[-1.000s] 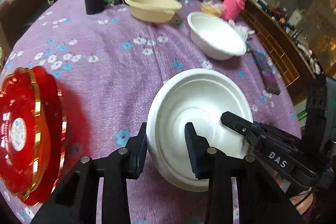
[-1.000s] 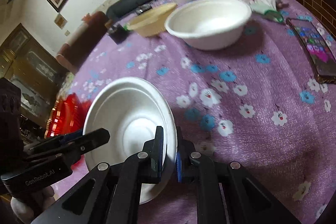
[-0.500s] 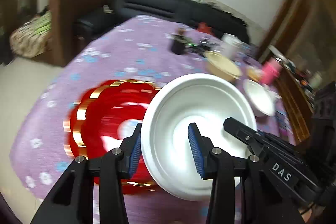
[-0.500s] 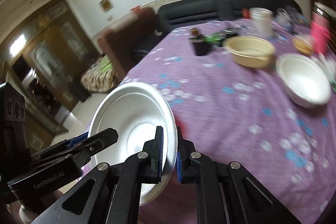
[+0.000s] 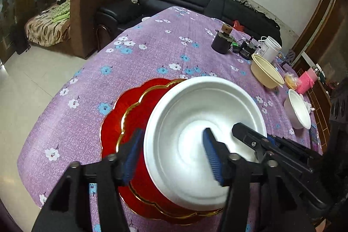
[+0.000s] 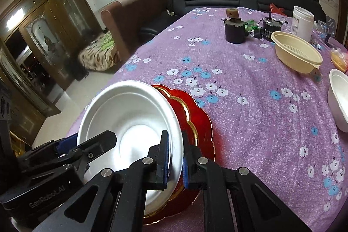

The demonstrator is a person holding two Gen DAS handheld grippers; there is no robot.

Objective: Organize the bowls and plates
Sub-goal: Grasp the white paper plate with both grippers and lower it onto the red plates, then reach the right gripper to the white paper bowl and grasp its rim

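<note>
Left wrist view: the left gripper [image 5: 171, 158] stood with its blue-padded jaws spread wide, straddling the near-left rim of the white foam plate [image 5: 202, 136]; one pad lay outside the rim, the other over the plate's well. Whether either pad touched the plate could not be told, but the jaws were not closed on it. The plate hung tilted over the red scalloped plate with gold trim [image 5: 130, 114], which lay flat on the purple floral tablecloth [image 5: 152, 47]. The right gripper entered from the right, at the plate's far rim. Farther along the table stood a cream plastic bowl [image 5: 266, 74] and a white foam bowl [image 5: 298, 110], well apart from the red plate.

Right wrist view: the right gripper [image 6: 175, 161] was clamped on the white foam plate [image 6: 130, 114], one pad inside the rim and one beneath it, bearing the plate. The plate sat canted, its right edge low over the red plate [image 6: 195, 121], its left side raised. Contact between the two plates could not be confirmed.

Judgement: the step in hand appeared to be stacking the white plate onto the red one. The next move would call for levelling the white plate, centring it over the red plate, lowering it until seated, and only then releasing the right gripper. A release while tilted would risk the light plate sliding off toward the table edge.
</note>
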